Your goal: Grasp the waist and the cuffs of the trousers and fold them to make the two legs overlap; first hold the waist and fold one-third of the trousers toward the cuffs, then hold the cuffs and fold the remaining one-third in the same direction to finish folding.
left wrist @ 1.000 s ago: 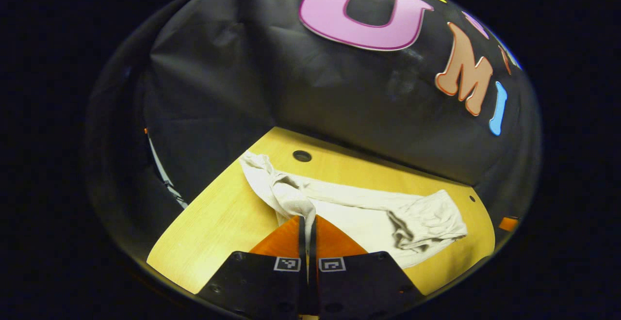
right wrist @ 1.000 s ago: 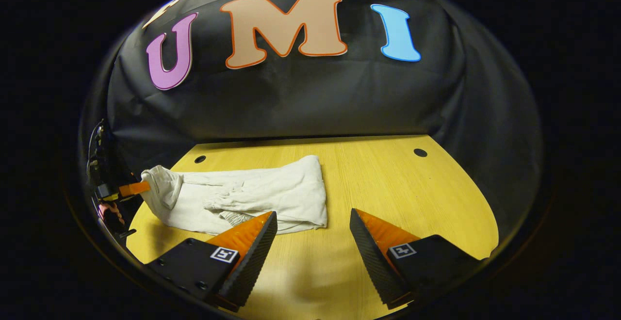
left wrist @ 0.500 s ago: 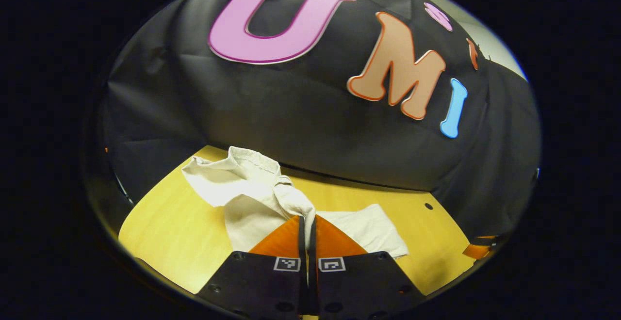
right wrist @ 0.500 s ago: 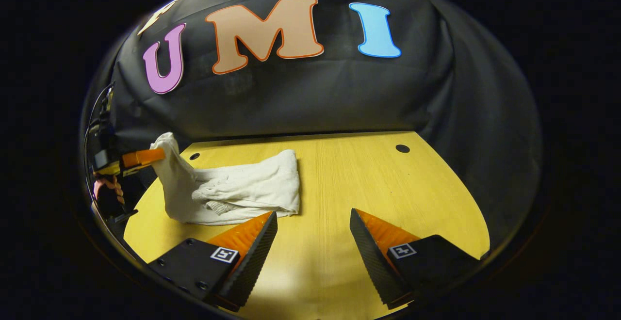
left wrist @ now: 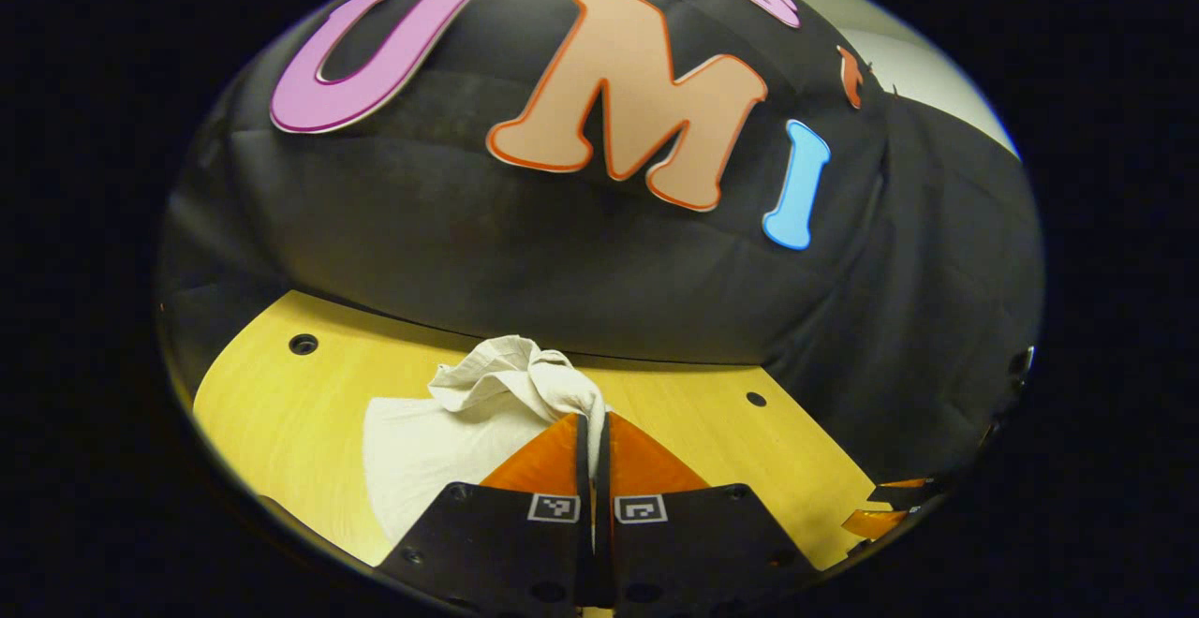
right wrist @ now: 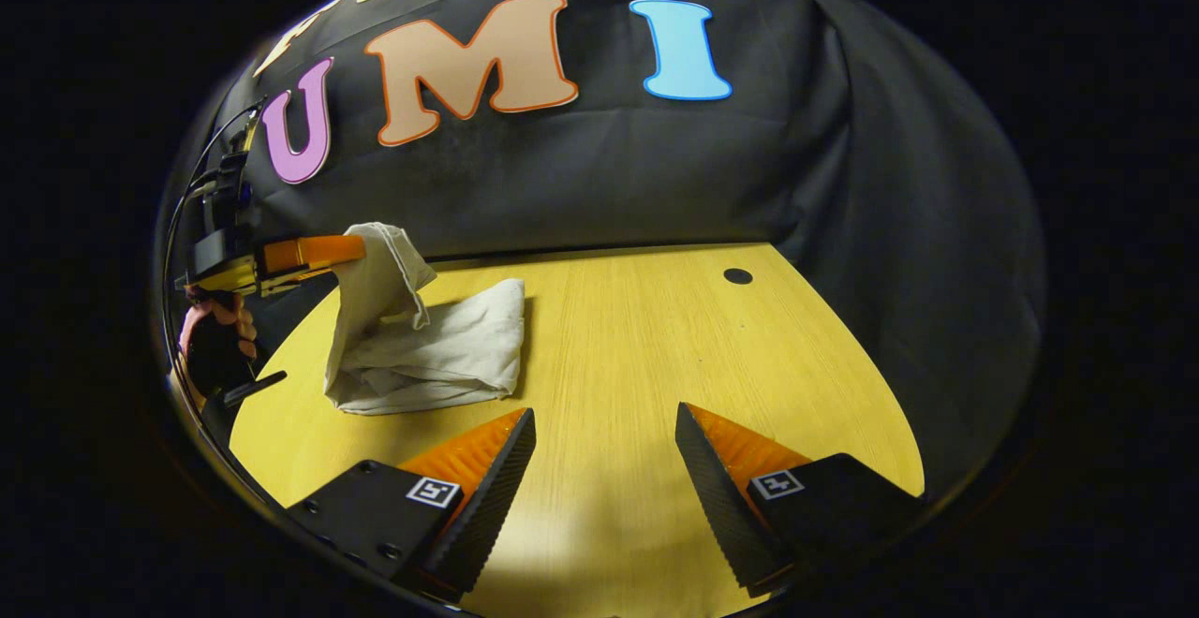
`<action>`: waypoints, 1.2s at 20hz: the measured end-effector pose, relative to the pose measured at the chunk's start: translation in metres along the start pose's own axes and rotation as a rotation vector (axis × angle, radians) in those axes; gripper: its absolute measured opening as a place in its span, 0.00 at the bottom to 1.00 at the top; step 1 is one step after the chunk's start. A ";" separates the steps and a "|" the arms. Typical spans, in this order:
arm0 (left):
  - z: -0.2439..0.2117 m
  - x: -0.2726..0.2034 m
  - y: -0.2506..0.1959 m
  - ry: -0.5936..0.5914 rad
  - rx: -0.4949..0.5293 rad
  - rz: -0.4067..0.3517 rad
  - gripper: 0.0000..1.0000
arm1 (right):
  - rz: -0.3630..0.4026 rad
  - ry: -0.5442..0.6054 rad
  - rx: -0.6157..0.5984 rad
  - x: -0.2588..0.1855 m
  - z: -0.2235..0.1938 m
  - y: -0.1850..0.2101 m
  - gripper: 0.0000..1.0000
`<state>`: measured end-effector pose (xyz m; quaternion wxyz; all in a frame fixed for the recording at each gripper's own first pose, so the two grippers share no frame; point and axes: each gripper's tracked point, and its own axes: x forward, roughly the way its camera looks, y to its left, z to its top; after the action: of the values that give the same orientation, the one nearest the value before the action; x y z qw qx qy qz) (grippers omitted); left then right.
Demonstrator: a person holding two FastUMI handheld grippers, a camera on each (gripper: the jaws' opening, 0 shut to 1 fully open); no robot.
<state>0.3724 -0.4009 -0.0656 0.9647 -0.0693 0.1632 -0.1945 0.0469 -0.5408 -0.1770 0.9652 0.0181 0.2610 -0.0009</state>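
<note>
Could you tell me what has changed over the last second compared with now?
The left gripper, shut on the trousers, has lifted its end up and over the rest, toward the right. The right gripper stays open above the table, holding nothing.

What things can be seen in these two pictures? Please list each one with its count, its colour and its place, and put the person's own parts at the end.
trousers: one, off-white, partly folded on the left part of the table, one end lifted up
table: one, yellow wood, under the trousers, with small round dark holes near its far edge
booth wall: one, black cloth, behind the table
left gripper: one, shut on the lifted end of the trousers; in the right gripper view it is at the left
right gripper: one, open, above bare table, holding nothing
hand: one, holding the left gripper from below
</note>
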 end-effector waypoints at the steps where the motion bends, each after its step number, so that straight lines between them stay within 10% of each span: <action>1: -0.009 0.004 -0.008 0.023 0.007 -0.014 0.00 | -0.005 0.003 0.008 0.001 -0.001 -0.006 0.92; 11: -0.086 0.029 -0.033 0.204 0.225 -0.053 0.03 | -0.002 0.002 0.037 0.013 0.001 -0.018 0.97; 18: -0.107 0.025 -0.045 0.241 0.233 -0.074 0.53 | 0.016 -0.009 0.044 0.007 0.002 0.002 0.92; 21: -0.088 0.008 -0.036 0.190 0.235 -0.050 0.93 | 0.036 -0.042 0.043 0.001 0.010 0.020 0.97; 24: -0.076 -0.023 -0.008 0.175 0.264 -0.022 0.92 | 0.063 -0.113 0.011 -0.006 0.027 0.045 0.97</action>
<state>0.3236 -0.4047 -0.1291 0.9453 0.0736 0.2188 -0.2303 0.0555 -0.4966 -0.1491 0.9778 0.0316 0.2052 0.0270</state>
